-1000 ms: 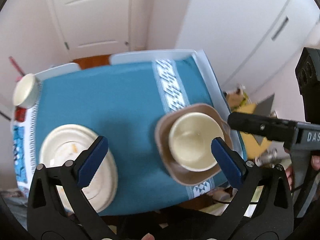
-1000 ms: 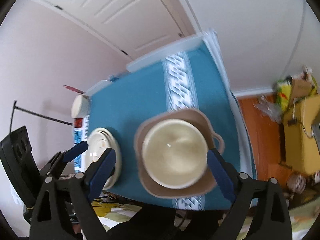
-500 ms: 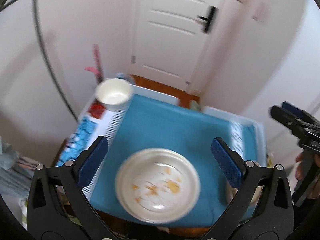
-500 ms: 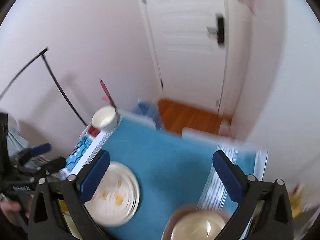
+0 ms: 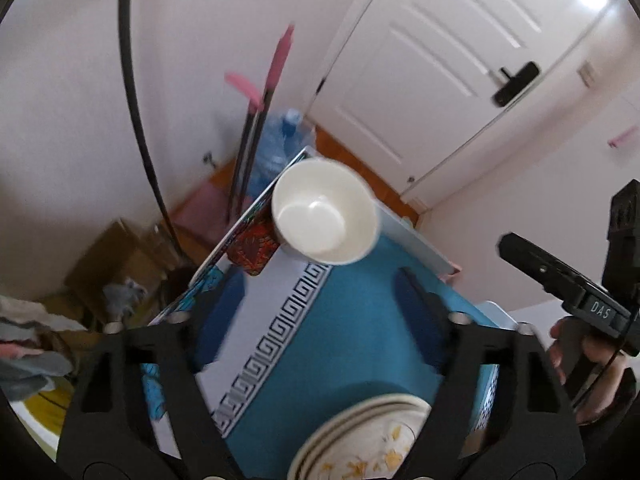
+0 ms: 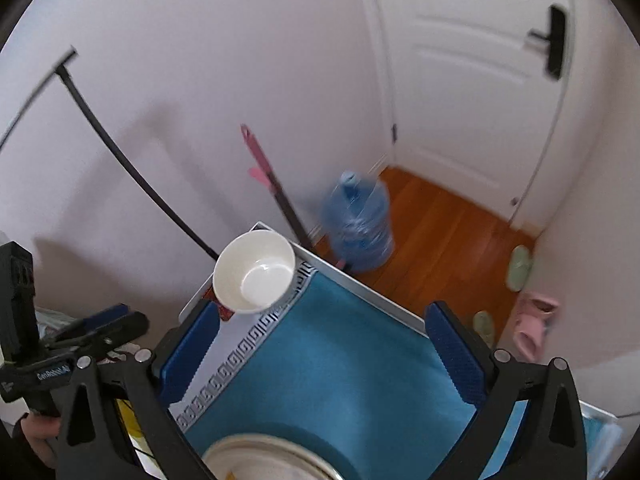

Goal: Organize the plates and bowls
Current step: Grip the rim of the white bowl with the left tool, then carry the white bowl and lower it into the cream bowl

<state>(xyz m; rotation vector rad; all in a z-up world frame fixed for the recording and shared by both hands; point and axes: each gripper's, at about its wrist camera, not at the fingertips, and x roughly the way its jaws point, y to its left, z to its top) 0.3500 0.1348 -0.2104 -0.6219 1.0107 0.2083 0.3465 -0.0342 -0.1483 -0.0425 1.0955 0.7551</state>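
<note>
both the left gripper (image 5: 320,316) and the right gripper (image 6: 320,356) hang wide apart and empty above the blue cloth (image 6: 340,360), apparently lined up toward the white bowl (image 5: 325,211) at the far table corner, stacked plates (image 5: 360,444) nearest.

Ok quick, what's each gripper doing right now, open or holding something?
Left gripper: open, holding nothing.
Right gripper: open, holding nothing.
</note>
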